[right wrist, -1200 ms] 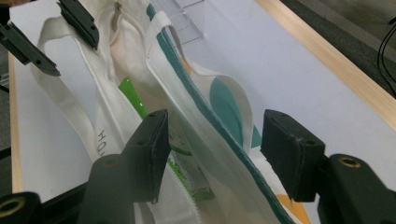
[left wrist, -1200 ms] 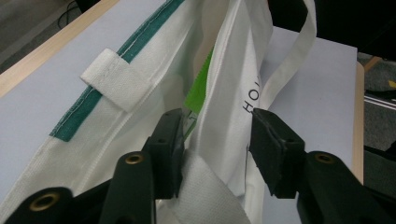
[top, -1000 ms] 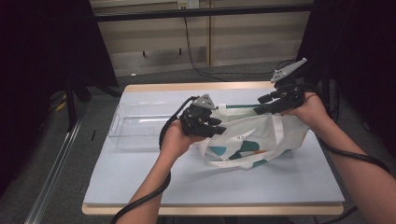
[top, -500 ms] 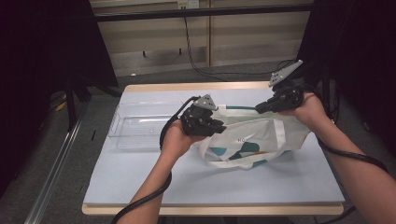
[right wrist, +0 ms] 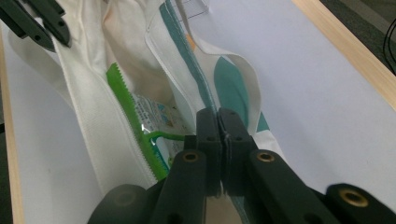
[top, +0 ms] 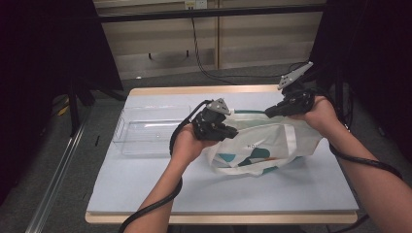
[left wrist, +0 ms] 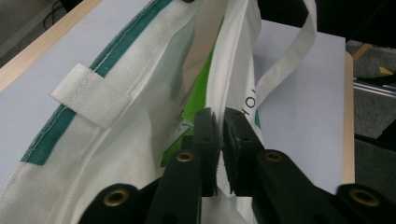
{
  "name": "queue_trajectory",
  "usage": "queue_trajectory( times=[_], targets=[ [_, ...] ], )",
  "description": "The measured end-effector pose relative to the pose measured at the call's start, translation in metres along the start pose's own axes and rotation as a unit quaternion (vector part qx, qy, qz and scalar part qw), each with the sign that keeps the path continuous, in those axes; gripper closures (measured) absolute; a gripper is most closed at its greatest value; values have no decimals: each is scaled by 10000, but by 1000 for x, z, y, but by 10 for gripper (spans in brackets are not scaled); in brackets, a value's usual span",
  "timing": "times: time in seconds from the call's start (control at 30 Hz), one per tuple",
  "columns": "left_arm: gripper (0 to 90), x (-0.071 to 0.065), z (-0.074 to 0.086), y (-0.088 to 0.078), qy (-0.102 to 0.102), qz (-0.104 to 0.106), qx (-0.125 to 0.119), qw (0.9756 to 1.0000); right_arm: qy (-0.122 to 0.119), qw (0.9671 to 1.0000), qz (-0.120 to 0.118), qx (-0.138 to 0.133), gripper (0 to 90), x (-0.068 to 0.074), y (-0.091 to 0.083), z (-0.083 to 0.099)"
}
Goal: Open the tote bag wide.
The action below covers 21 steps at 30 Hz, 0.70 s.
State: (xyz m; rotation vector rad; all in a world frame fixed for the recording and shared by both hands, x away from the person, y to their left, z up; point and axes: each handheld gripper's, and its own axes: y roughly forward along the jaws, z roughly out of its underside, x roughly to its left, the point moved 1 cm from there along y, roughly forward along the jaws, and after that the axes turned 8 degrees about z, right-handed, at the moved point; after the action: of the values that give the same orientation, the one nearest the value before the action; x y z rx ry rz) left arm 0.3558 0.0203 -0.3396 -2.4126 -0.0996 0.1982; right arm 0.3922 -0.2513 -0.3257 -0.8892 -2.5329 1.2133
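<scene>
Table [top: 145,194]: rectangular, pale blue-grey top with a light wooden edge showing along the far side and the front. Standing on a grey floor [top: 43,194].

Lying directly on it: a clear plastic tray [top: 150,133], at the left towards the far edge; a white cloth bag [top: 262,145] with teal patches and white straps, right of centre, its underside resting on the surface. Tray and bag sit near each other, apart.

One tote bag [top: 265,143], one clear bin [top: 145,136], two claws.
</scene>
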Motion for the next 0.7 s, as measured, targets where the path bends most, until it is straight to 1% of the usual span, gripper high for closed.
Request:
queue_trajectory(
  times=[0.07,0.17,0.27,0.33,0.37,0.6,0.7],
  targets=[
    [880,-2,0,-2,15,26,7,10000,23,10000,53,-32,882,0,0,-1],
    [885,-6,1,-4,97,42,49,9999,24,10000,62,-26,882,-1,-1,-3],
    [886,-9,2,-5,120,54,19,9999,70,9999,8,-75,882,-2,-1,-4],
    [886,-10,4,-5,172,102,34,9998,112,9999,21,-92,882,-2,-1,-4],
    [886,-11,4,-5,128,110,10,9999,118,9999,52,-78,882,-3,-1,-4],
    [885,-16,7,-5,183,182,22,9997,202,9997,116,-62,882,-6,0,-6],
    [885,-18,9,-4,182,223,0,9996,279,9995,150,-52,882,-7,2,-7]
  ],
)
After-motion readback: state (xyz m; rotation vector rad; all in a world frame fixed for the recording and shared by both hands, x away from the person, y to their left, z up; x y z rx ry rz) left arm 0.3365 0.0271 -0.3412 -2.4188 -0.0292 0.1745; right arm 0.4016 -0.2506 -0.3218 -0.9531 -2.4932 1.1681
